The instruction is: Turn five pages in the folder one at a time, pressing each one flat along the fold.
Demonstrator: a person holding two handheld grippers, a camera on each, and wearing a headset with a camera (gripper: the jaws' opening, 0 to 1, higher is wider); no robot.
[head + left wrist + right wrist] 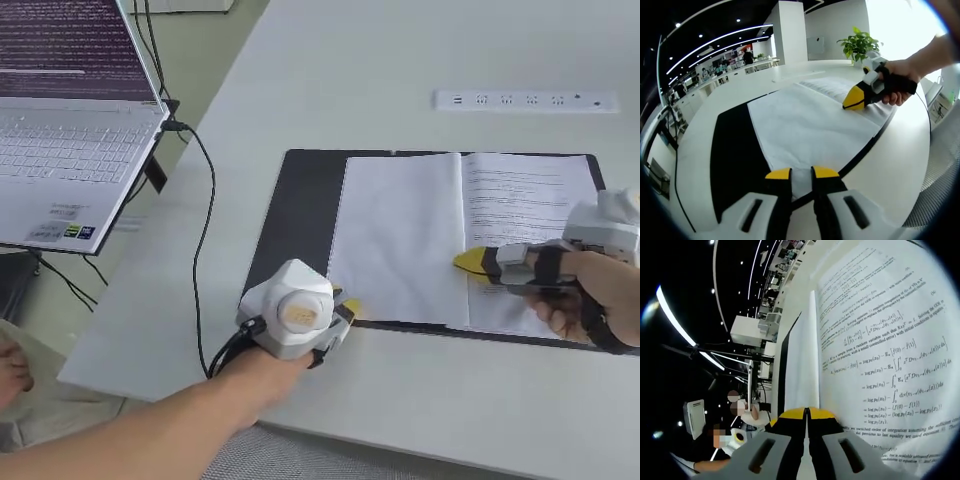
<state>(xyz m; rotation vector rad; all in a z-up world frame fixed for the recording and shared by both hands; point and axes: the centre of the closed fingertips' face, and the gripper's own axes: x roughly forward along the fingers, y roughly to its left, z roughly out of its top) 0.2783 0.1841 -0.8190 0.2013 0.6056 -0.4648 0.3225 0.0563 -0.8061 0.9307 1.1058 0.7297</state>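
Table [400, 60]: white, left bare between folder and power strip [525, 100].
Folder [300, 210]: laid open near the table's near edge.
Right gripper [470, 263]: jaws clenched, tips pressed at the fold.
Left gripper [801, 173]: jaws slightly parted, nothing held, at the folder's near edge.
Writing: formulas such as "log pθ(x0)" are printed on the right page [880, 340].

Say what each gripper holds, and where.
Neither holds anything. Right gripper: shut jaws on the printed page. Left gripper: jaws slightly apart at the blank page, near edge.
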